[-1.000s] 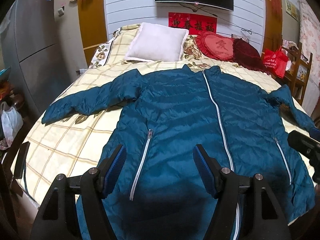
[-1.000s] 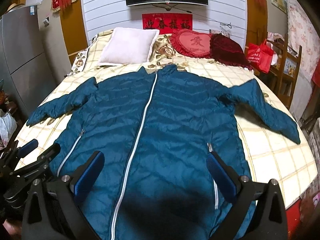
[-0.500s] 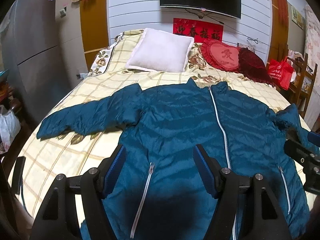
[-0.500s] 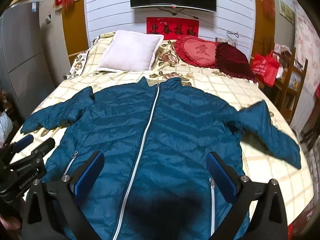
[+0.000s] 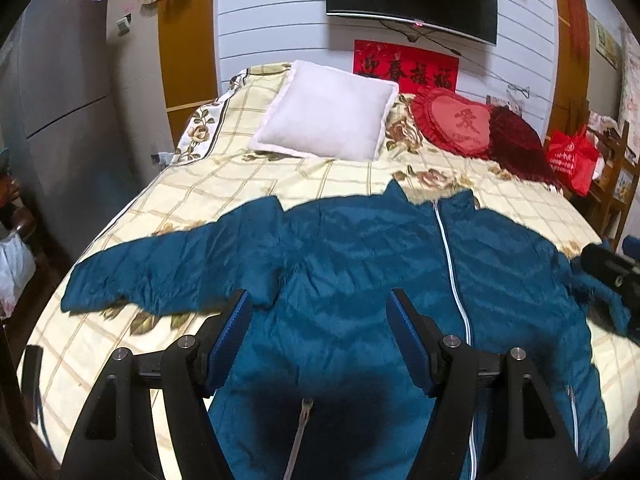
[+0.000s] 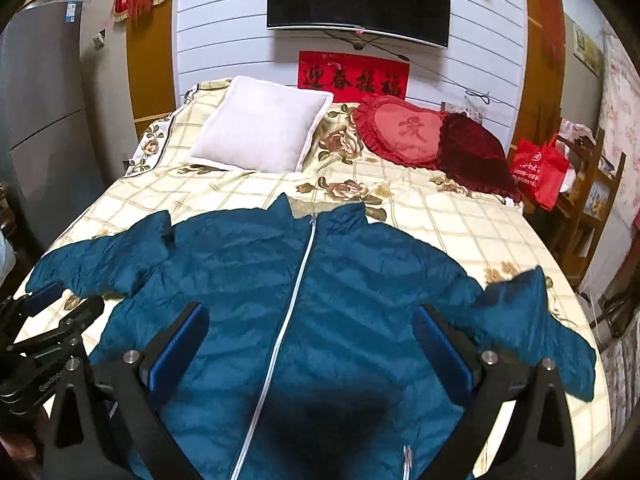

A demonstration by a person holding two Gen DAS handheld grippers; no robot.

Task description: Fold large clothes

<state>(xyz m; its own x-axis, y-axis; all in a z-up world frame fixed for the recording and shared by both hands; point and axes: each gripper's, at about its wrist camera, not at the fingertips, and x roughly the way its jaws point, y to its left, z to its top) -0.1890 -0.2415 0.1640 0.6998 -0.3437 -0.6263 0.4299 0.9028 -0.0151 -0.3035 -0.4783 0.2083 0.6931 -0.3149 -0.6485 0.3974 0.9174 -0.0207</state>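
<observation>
1. The teal jacket (image 6: 304, 312) lies flat and zipped on the bed (image 6: 440, 216), collar toward the pillows, hem toward the person, sleeves spread sideways.
2. The left gripper (image 5: 318, 316) hovers over its left chest, fingers wide and empty; the left sleeve (image 5: 160, 272) lies just beyond its left finger.
3. The right gripper (image 6: 310, 332) hovers over the zip, fingers wider and empty; the right sleeve (image 6: 532, 320) lies nearest it.
</observation>
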